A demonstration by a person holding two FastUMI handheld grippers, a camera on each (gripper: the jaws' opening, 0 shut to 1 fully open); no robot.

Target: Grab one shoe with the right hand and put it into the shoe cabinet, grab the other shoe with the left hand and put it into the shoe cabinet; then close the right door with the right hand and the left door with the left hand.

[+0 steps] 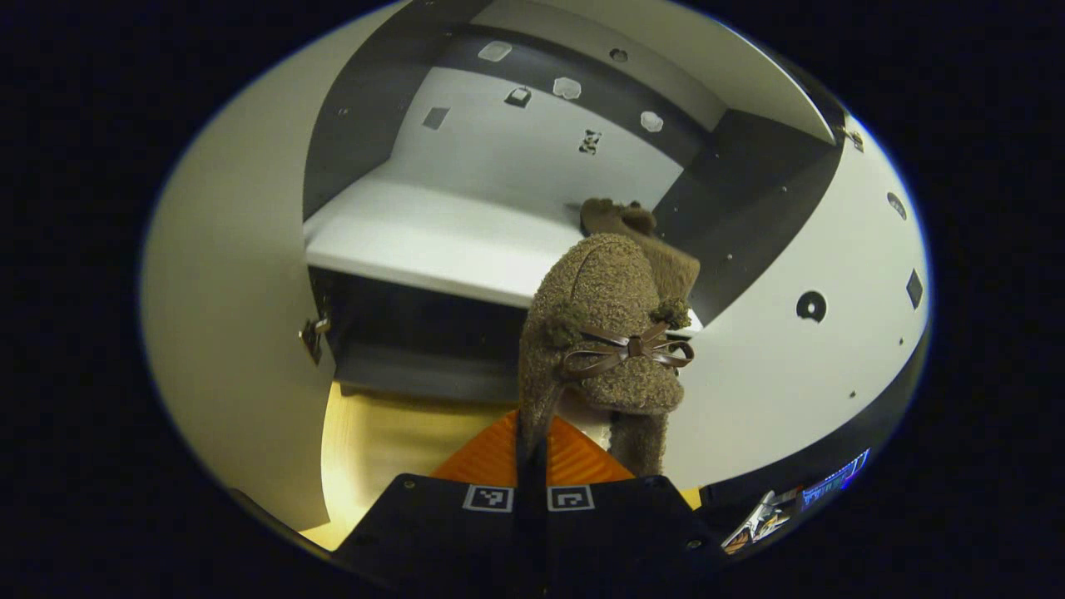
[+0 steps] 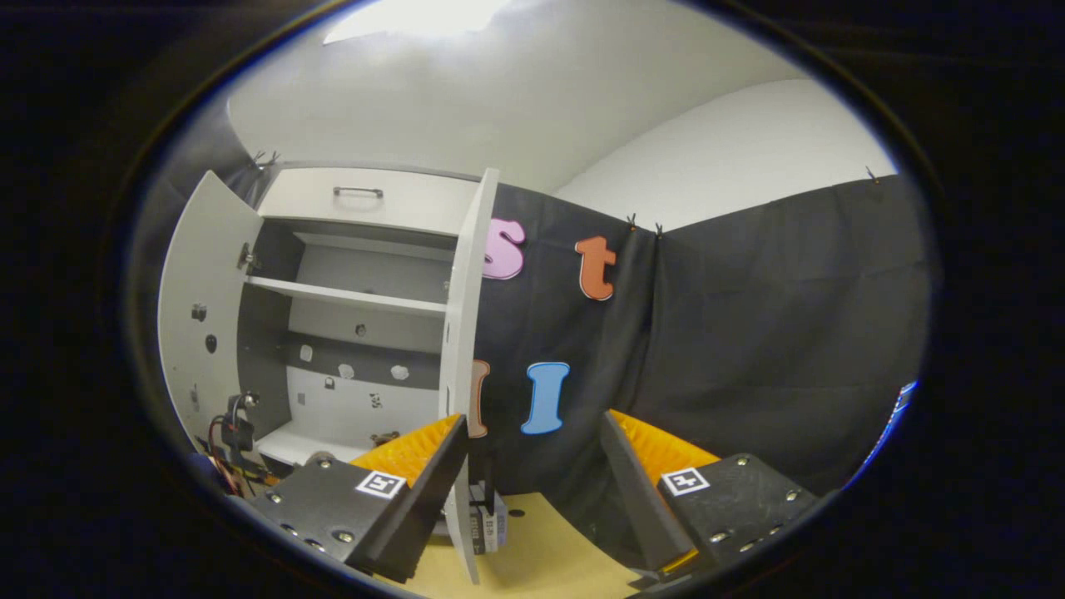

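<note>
My left gripper [image 1: 532, 449] is shut on a brown fuzzy shoe [image 1: 603, 333] with a thin bow, held toe-up just in front of the open shoe cabinet. A second brown shoe [image 1: 636, 229] lies on the white lower shelf [image 1: 433, 241], against the cabinet's right inner wall, partly hidden by the held one. My right gripper [image 2: 532, 491] stands open with nothing between its fingers, back from the cabinet [image 2: 358, 299] and facing the booth wall. Both doors stand open: the left door [image 2: 200, 316] and the right door [image 2: 466, 333].
The left door [image 1: 225, 333] and right door [image 1: 790, 333] flank the held shoe closely. A drawer front with a handle [image 2: 359, 193] tops the cabinet, and an upper shelf [image 2: 349, 295] is bare. Pale wooden floor [image 2: 541, 557] lies below.
</note>
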